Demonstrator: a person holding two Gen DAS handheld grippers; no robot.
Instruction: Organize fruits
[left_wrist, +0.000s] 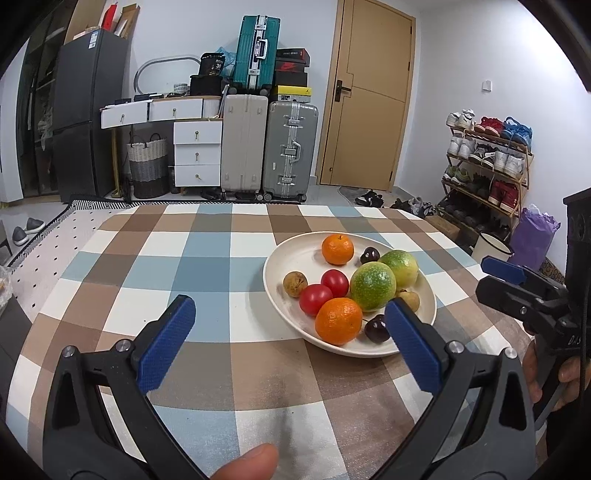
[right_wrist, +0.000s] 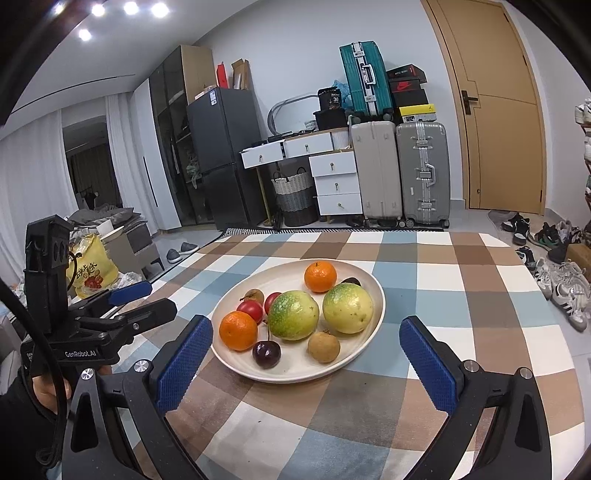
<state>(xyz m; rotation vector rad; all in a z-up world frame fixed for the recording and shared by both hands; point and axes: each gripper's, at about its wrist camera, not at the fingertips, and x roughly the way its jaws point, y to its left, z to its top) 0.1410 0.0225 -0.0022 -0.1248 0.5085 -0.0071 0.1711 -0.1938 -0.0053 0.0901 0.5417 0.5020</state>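
Gleaming round fruits (right_wrist: 293, 314), smooth plate (right_wrist: 376, 317)

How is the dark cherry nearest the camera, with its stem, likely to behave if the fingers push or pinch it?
The dark cherry is small, round and glossy, so it would probably roll on the smooth plate and may slip between the fingers. It looks soft; a hard squeeze could bruise it. Its thin stem seems too flimsy to lift by.

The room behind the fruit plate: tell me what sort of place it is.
Most likely a lived-in home, perhaps an entry or storage corner. Stacked suitcases stand by a wooden door, a rack full of shoes lines the wall, and a dark fridge stands near a drawer unit.
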